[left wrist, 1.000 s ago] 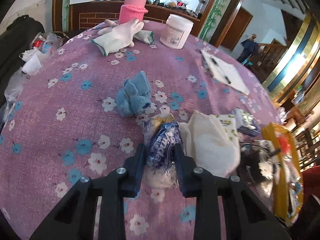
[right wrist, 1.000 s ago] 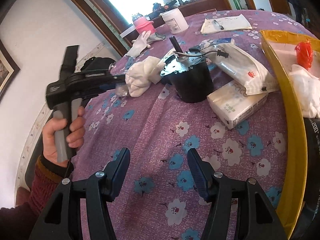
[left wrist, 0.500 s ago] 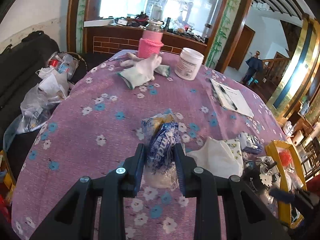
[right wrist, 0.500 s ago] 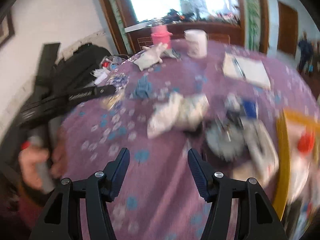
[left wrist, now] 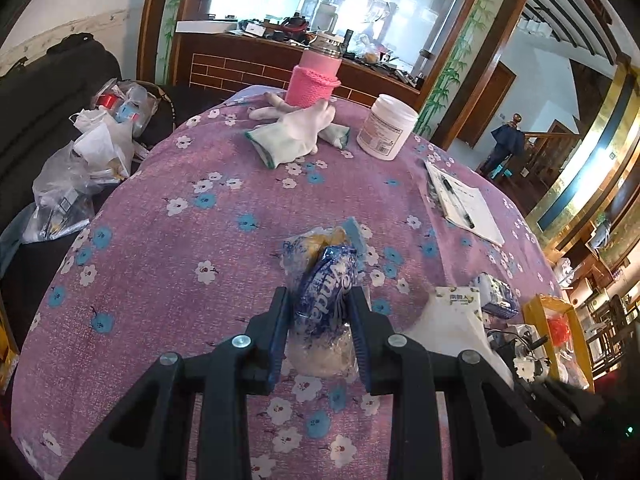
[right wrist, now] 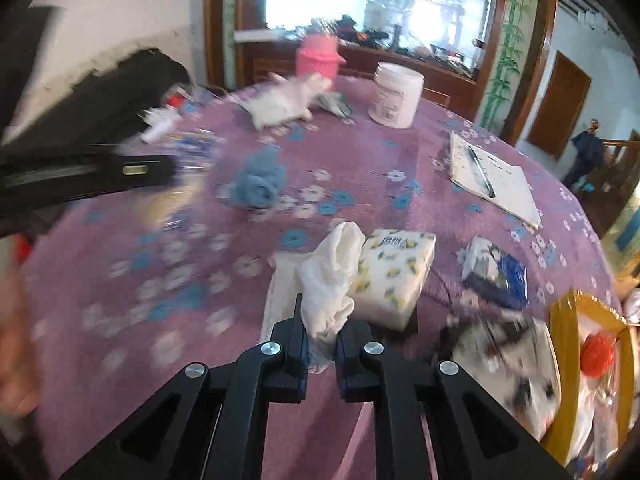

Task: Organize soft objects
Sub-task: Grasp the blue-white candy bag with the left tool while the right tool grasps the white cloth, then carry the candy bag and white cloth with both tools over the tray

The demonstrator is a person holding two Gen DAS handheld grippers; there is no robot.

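Note:
My left gripper [left wrist: 320, 294] is shut on a blue-and-white plastic packet [left wrist: 326, 280] and holds it above the purple flowered tablecloth [left wrist: 180, 264]. In the right wrist view my right gripper [right wrist: 324, 320] is shut on a crumpled white cloth [right wrist: 334, 276], which lies against a lemon-print tissue pack [right wrist: 394, 276]. A blue cloth [right wrist: 260, 182] is bunched in the middle of the table. White gloves [left wrist: 296, 132] lie at the far side. The left gripper's black body [right wrist: 80, 176] shows blurred at the left of the right wrist view.
At the far edge stand a pink-sleeved bottle [left wrist: 316, 80] and a white jar [left wrist: 386, 126]. A notepad with a pen [left wrist: 464, 204] lies to the right. A yellow tray [right wrist: 560, 312] holds a red item at the right edge. Plastic bags [left wrist: 80, 172] sit off the table's left side.
My right gripper swung toward the table's middle and closed on the white cloth. My left gripper rose a little with the packet, which now hides most of the blue cloth.

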